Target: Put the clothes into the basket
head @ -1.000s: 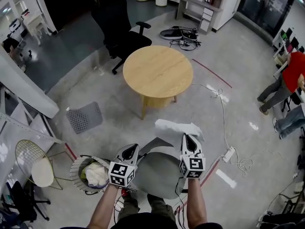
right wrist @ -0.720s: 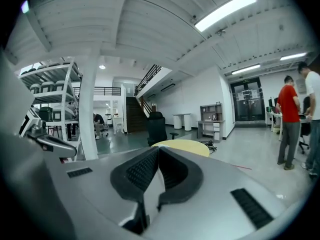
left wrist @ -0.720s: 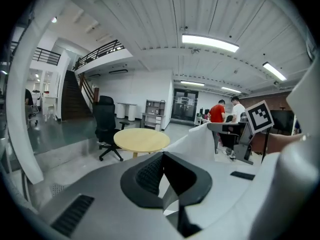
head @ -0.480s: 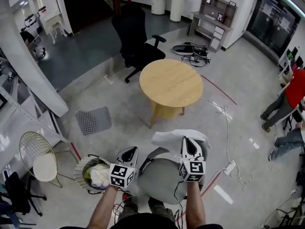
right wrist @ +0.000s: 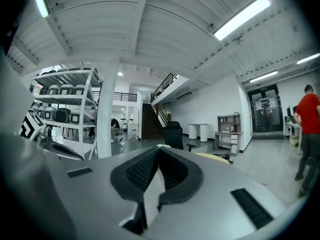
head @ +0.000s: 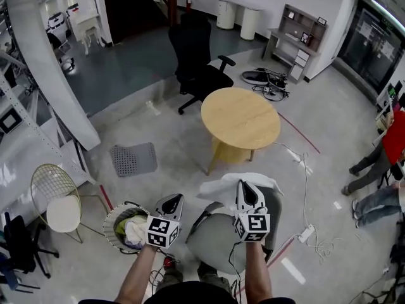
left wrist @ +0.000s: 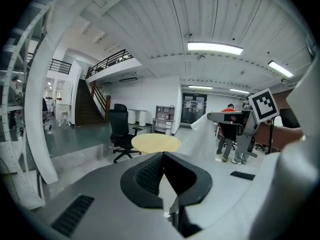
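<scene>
My right gripper (head: 246, 187) is shut on a white garment (head: 235, 183), which drapes ahead of and below its jaws. In the right gripper view a white strip of that cloth shows between the closed jaws of the right gripper (right wrist: 159, 148). The left gripper view shows the garment (left wrist: 198, 133) hanging at the right. My left gripper (head: 171, 199) is shut with nothing visible in it, and its tips (left wrist: 163, 154) meet. A round wire basket (head: 112, 215) stands on the floor just left of it, holding white and coloured clothes (head: 132, 230).
A grey rounded seat (head: 215, 236) sits under my arms. Farther off are a round wooden table (head: 240, 118), a black office chair (head: 199, 68), a grey mat (head: 133, 159) and a wire chair (head: 56, 195). Cables and a power strip (head: 306, 233) lie at right, near standing people (head: 377, 160).
Both grippers have risen a little, the right still holding the white garment. The view has swung, so the table and chair sit farther right and the basket shows more fully.
</scene>
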